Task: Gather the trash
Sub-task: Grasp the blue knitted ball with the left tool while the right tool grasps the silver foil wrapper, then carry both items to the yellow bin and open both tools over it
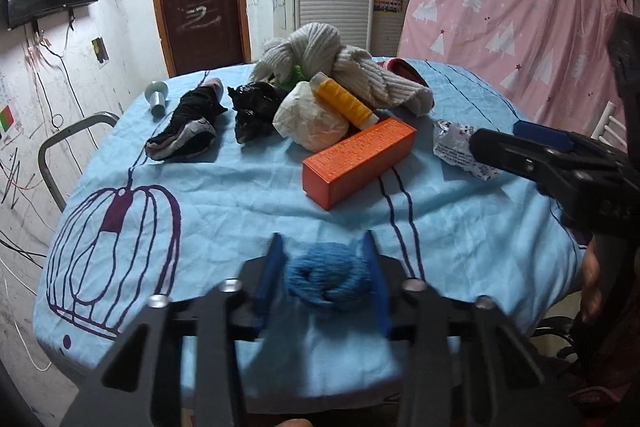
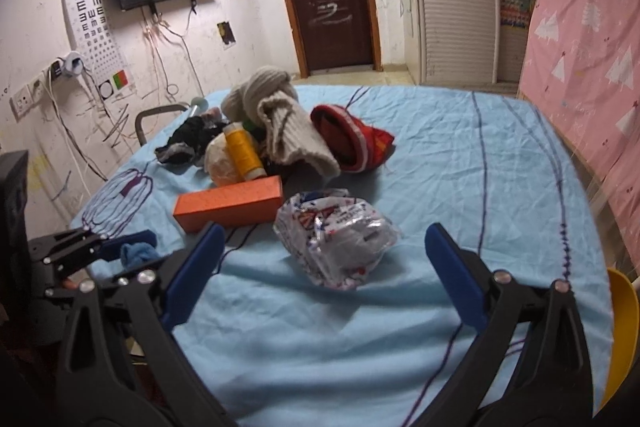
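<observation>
On the light-blue tablecloth (image 1: 224, 195), a small ball of blue yarn (image 1: 326, 279) sits near the front edge. My left gripper (image 1: 324, 261) is shut on it, with both blue pads against its sides; it also shows in the right wrist view as the left gripper (image 2: 128, 247) with the blue yarn (image 2: 136, 253). A crumpled printed plastic wrapper (image 2: 336, 235) lies ahead of my right gripper (image 2: 324, 233), whose jaws stand wide open on either side of it without touching. From the left wrist view, the right gripper (image 1: 516, 143) reaches in over the wrapper (image 1: 456, 143).
An orange box (image 1: 356, 163), yellow thread spool (image 1: 344, 99), white paper wad (image 1: 308, 119), black bag (image 1: 252, 111), dark sock (image 1: 184, 131), beige knit (image 1: 320, 55) and red hat (image 2: 348, 139) crowd the far middle. A metal chair (image 1: 60, 147) stands left and a yellow chair (image 2: 620, 327) right.
</observation>
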